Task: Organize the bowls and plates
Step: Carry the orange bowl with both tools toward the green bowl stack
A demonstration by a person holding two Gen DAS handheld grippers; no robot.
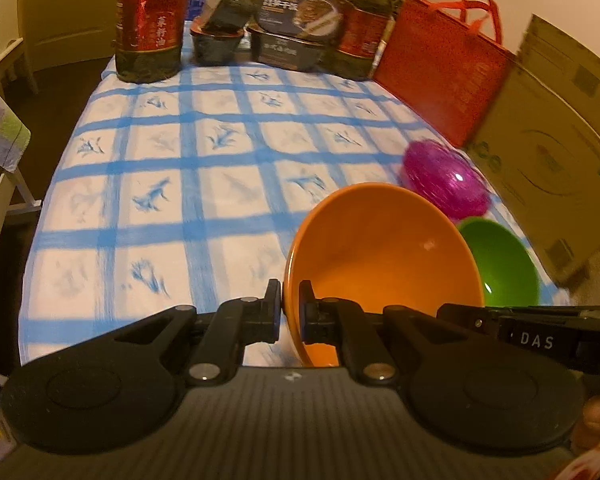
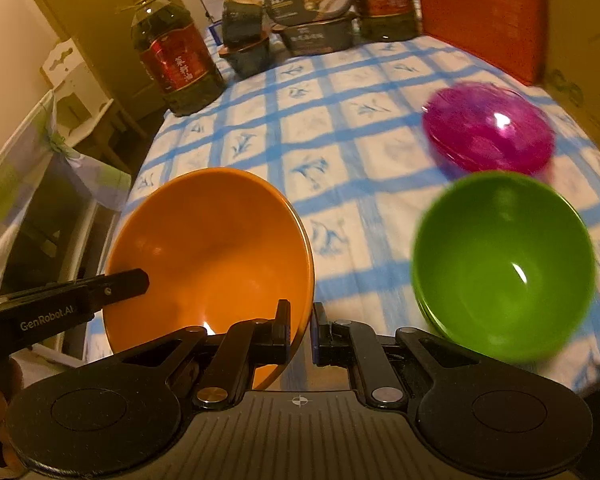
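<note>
An orange bowl (image 1: pixel 384 256) is held tilted above the checked tablecloth. My left gripper (image 1: pixel 290 310) is shut on its left rim. My right gripper (image 2: pixel 301 330) is shut on its right rim, and the orange bowl (image 2: pixel 208 248) fills the left of the right wrist view. The left gripper's finger (image 2: pixel 112 284) reaches over the bowl's far rim there. A green bowl (image 2: pixel 504 264) sits on the table to the right, also in the left wrist view (image 1: pixel 500 264). A purple translucent plate (image 2: pixel 488 128) lies beyond it, and it shows in the left wrist view (image 1: pixel 446 178) too.
At the table's far end stand an oil bottle (image 1: pixel 150 24), stacked food boxes (image 1: pixel 296 28) and dark jars. A red bag (image 1: pixel 444 68) and a cardboard box (image 1: pixel 552 152) line the right side. A chair with a cloth (image 2: pixel 40 168) stands left of the table.
</note>
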